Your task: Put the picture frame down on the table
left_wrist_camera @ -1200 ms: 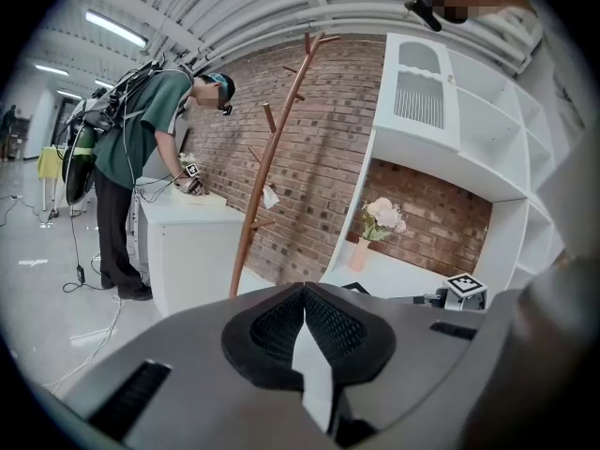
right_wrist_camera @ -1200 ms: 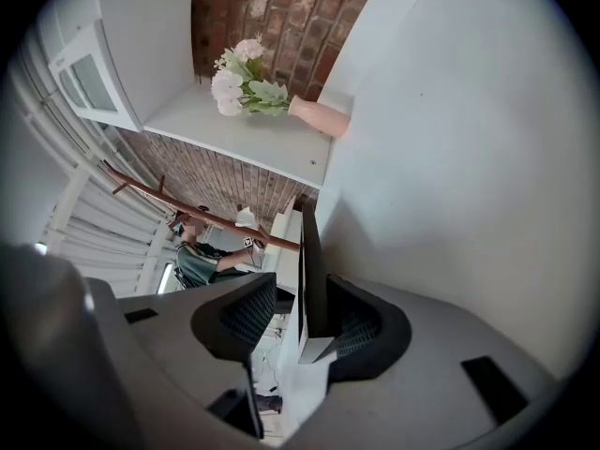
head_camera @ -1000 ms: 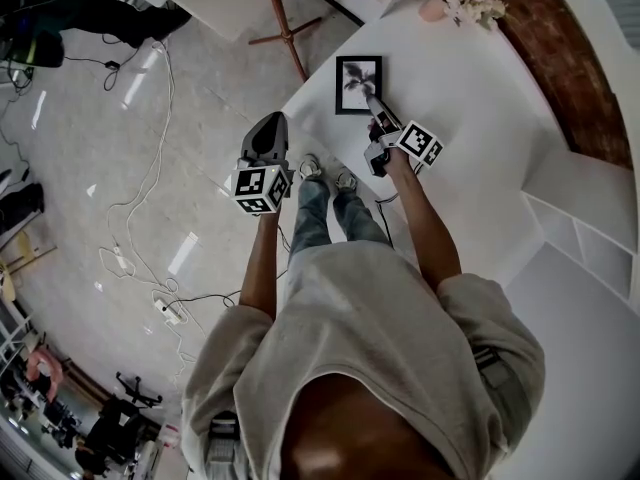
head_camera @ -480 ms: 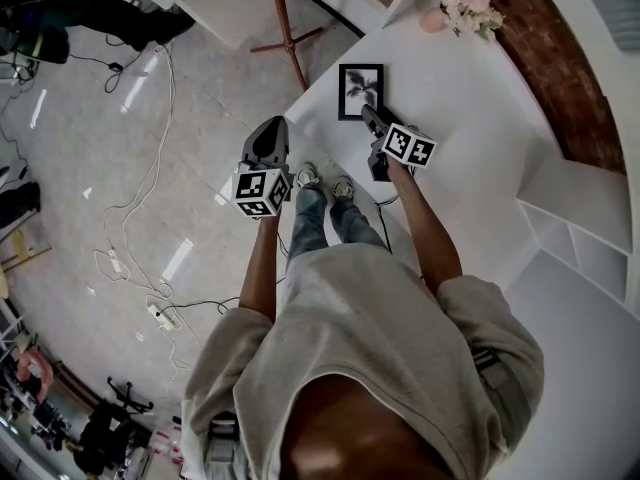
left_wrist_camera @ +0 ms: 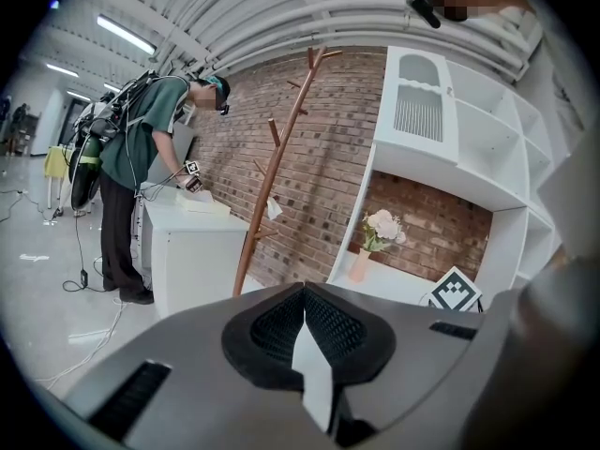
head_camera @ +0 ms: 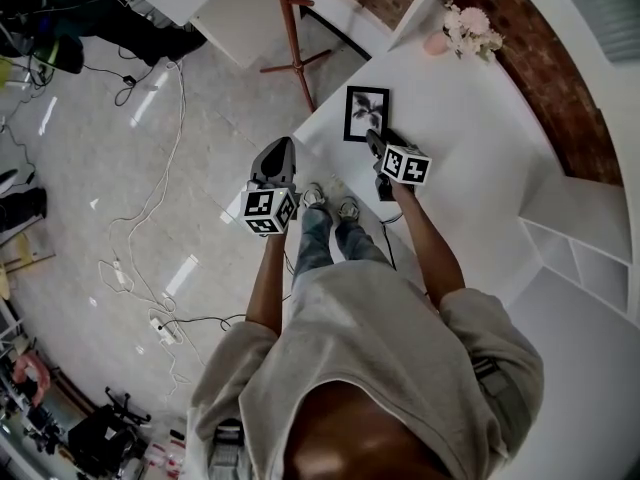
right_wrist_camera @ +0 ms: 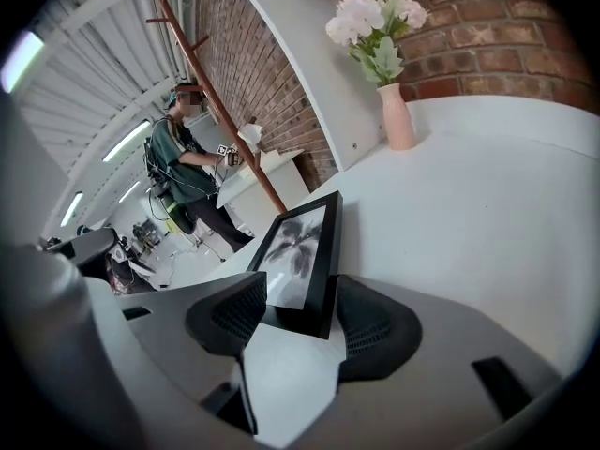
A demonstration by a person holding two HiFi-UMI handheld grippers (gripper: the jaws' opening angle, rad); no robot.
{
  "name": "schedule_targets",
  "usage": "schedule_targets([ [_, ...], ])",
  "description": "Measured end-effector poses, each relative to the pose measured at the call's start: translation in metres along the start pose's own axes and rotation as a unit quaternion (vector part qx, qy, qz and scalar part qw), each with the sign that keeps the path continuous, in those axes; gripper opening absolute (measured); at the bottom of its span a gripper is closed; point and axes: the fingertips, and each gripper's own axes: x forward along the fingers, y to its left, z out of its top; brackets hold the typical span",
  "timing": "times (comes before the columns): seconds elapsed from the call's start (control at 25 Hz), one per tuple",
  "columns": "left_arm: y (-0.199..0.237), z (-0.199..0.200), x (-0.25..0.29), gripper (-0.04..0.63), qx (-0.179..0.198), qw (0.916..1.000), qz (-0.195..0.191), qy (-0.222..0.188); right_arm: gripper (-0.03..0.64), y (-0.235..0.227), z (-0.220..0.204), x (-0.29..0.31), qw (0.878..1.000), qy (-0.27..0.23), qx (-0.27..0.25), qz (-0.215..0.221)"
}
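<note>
The black picture frame (head_camera: 367, 111) with a palm print lies flat on the white table (head_camera: 470, 118), close to its left edge. My right gripper (head_camera: 373, 136) is at the frame's near edge and open. In the right gripper view the frame (right_wrist_camera: 298, 251) has its near end between the spread jaws of the right gripper (right_wrist_camera: 300, 300), and I cannot tell whether the pads touch it. My left gripper (head_camera: 276, 153) hangs over the floor left of the table, away from the frame. Its jaws are shut and empty in the left gripper view (left_wrist_camera: 305, 298).
A pink vase of flowers (head_camera: 460, 23) stands at the table's far end against the brick wall. A wooden coat stand (head_camera: 290, 28) rises beyond the table's corner. White shelves (head_camera: 580, 228) flank the right. Cables (head_camera: 150, 198) trail over the floor. Another person (left_wrist_camera: 141, 157) works at a far counter.
The frame stays in place on the table while my right gripper draws back from over it towards its near edge. The left gripper holds its place.
</note>
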Motion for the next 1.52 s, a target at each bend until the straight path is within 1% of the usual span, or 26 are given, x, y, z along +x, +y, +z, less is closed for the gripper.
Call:
schedule_targets([
  [0.16, -0.001, 0.003, 0.001, 0.017, 0.001, 1.0, 0.001, -0.004, 0.25, -0.003, 0.0, 0.0, 1.0, 0.003, -0.02, -0.011],
  [0.44, -0.004, 0.01, -0.003, 0.017, 0.006, 0.9999, 0.002, -0.01, 0.242, 0.001, 0.002, -0.003, 0.999, -0.011, -0.038, -0.001],
  [0.56, -0.006, 0.012, -0.004, 0.017, 0.008, 0.9999, 0.003, -0.013, 0.184, 0.003, 0.011, -0.009, 0.998, -0.026, -0.062, -0.004],
  [0.76, -0.011, 0.025, -0.006, 0.017, 0.014, 0.9996, 0.003, -0.023, 0.052, 0.013, 0.031, -0.024, 0.995, -0.054, -0.088, -0.004],
  [0.84, -0.012, 0.031, -0.007, 0.017, 0.018, 0.9994, 0.003, -0.028, 0.031, 0.02, 0.038, -0.029, 0.994, -0.065, -0.093, 0.002],
  [1.04, -0.016, 0.045, -0.011, 0.017, 0.025, 0.9989, 0.004, -0.04, 0.025, 0.041, 0.057, -0.044, 0.99, -0.095, -0.102, 0.031],
  [1.24, -0.019, 0.063, -0.016, 0.017, 0.037, 0.9979, 0.005, -0.052, 0.025, 0.062, 0.082, -0.063, 0.983, -0.133, -0.117, 0.046],
  [1.52, -0.025, 0.092, -0.021, 0.017, 0.055, 0.9954, 0.006, -0.078, 0.025, 0.089, 0.123, -0.095, 0.968, -0.194, -0.143, 0.066],
])
